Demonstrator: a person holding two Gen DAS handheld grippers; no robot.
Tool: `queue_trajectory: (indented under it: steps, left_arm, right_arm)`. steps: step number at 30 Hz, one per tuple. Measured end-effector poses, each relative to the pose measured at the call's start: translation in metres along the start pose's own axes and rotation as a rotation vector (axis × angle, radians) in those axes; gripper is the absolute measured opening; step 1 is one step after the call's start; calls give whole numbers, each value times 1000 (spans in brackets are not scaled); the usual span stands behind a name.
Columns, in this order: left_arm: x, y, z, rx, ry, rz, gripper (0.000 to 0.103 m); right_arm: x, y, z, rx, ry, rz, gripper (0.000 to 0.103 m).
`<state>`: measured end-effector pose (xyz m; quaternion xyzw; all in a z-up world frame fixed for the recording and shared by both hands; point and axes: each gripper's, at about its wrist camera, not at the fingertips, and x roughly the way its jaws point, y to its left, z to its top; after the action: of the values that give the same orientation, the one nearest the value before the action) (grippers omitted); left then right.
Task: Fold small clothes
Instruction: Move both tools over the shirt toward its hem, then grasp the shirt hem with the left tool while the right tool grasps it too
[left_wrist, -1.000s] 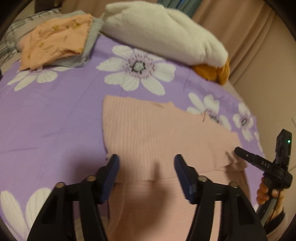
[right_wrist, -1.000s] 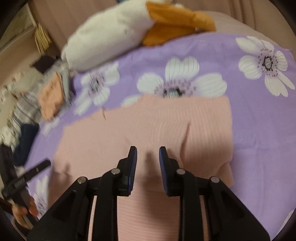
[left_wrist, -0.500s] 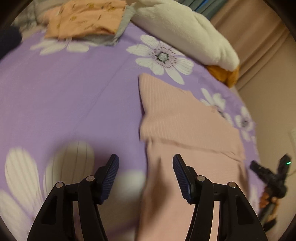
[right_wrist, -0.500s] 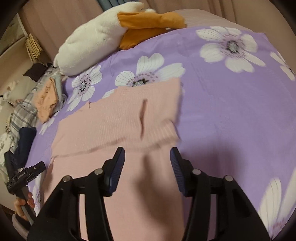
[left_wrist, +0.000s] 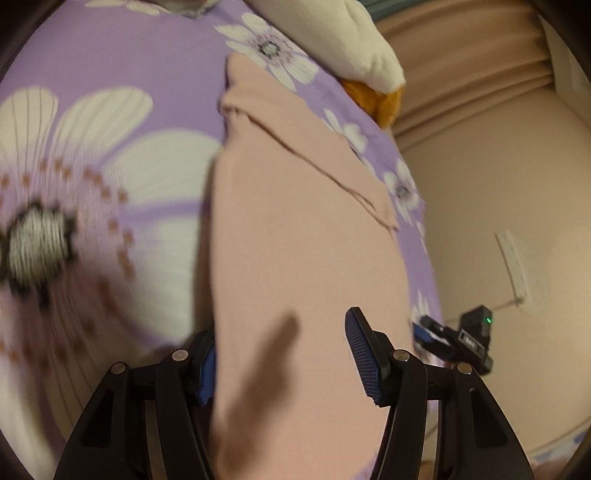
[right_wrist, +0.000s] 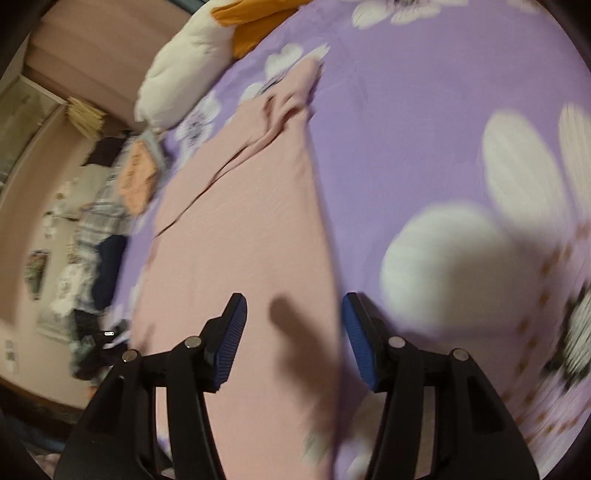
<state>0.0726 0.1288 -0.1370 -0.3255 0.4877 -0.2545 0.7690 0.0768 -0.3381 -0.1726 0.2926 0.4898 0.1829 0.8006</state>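
A pink ribbed garment (left_wrist: 295, 229) lies flat on the purple flowered bedspread (left_wrist: 122, 55), with its far part folded back over itself. My left gripper (left_wrist: 282, 360) is open at the garment's near left edge; the cloth runs between the jaws and covers part of the left pad. My right gripper (right_wrist: 293, 341) is open over the garment's (right_wrist: 240, 229) near right edge, one pad above the cloth and one above the bedspread (right_wrist: 443, 110). The right gripper also shows in the left wrist view (left_wrist: 458, 339).
A white and orange plush pillow (left_wrist: 354, 40) lies at the far end of the bed. A pile of folded clothes (right_wrist: 136, 177) sits at the far left in the right wrist view. Beige curtains (left_wrist: 480, 92) hang beyond the bed.
Both grippers have moved back from the folded far part to the garment's near edge and low over it. The right gripper's jaws have opened wide.
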Motion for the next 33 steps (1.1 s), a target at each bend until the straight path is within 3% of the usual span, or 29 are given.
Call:
queue_trajectory:
  steps: [7, 15, 18, 20, 22, 26, 33]
  left_arm:
    - [2, -13, -31, 18, 50, -51, 59]
    - [8, -11, -30, -29, 33, -74, 58]
    - [11, -2, -25, -75, 10, -65, 40]
    - [7, 11, -29, -114, 1, -43, 15]
    - [11, 19, -27, -152, 5, -18, 4]
    - [11, 16, -25, -166, -16, -14, 2]
    - [-14, -17, -18, -68, -90, -53, 1]
  right_arm:
    - [-11, 9, -46, 0, 46, 68, 54]
    - [-17, 14, -71, -8, 40, 64, 48]
    - [-14, 7, -67, 5, 26, 53, 38]
    - [-9, 3, -63, 18, 13, 32, 24]
    - [-6, 0, -57, 37, 6, 16, 7]
    - [-8, 8, -54, 10, -16, 9, 8]
    - [-30, 37, -46, -63, -120, 124, 7]
